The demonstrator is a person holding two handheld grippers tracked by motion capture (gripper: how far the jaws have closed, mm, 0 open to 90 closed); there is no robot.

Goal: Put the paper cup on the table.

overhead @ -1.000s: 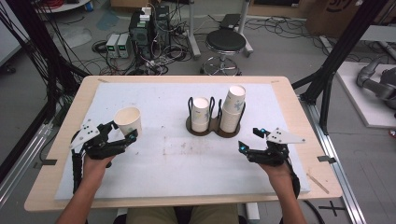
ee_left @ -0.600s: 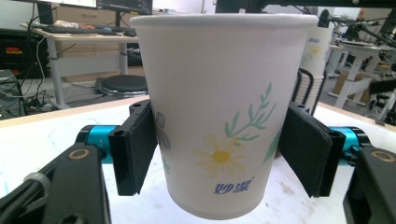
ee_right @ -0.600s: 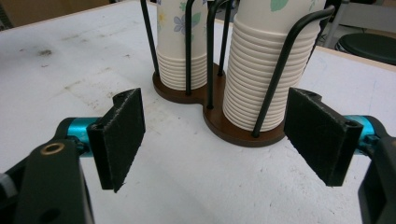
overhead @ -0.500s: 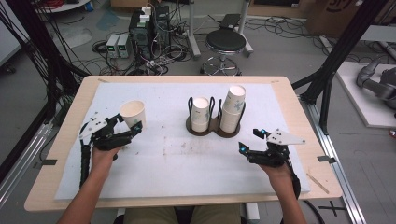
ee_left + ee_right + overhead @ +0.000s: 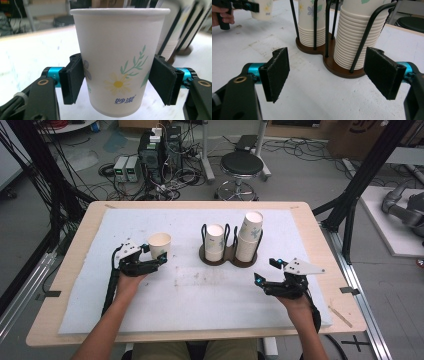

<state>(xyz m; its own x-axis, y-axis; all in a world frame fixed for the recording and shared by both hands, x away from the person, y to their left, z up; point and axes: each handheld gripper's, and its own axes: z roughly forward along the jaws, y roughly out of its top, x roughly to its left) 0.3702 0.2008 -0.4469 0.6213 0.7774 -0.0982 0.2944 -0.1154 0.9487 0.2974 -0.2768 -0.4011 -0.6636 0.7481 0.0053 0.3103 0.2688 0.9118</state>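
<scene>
L tongs (image 5: 117, 82) clamped on paper cup (image 5: 117, 57), upright, held over table's left part. Cup rack (image 5: 232, 254) lies to its right, nearer L hand. R tongs (image 5: 329, 75) wide apart, empty, facing rack.

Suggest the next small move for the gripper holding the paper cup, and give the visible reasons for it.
Probably carry the paper cup on toward the cup holder and its stacks. The left gripper clamps the cup upright above the table, apart from the holder; the right gripper waits open.
</scene>
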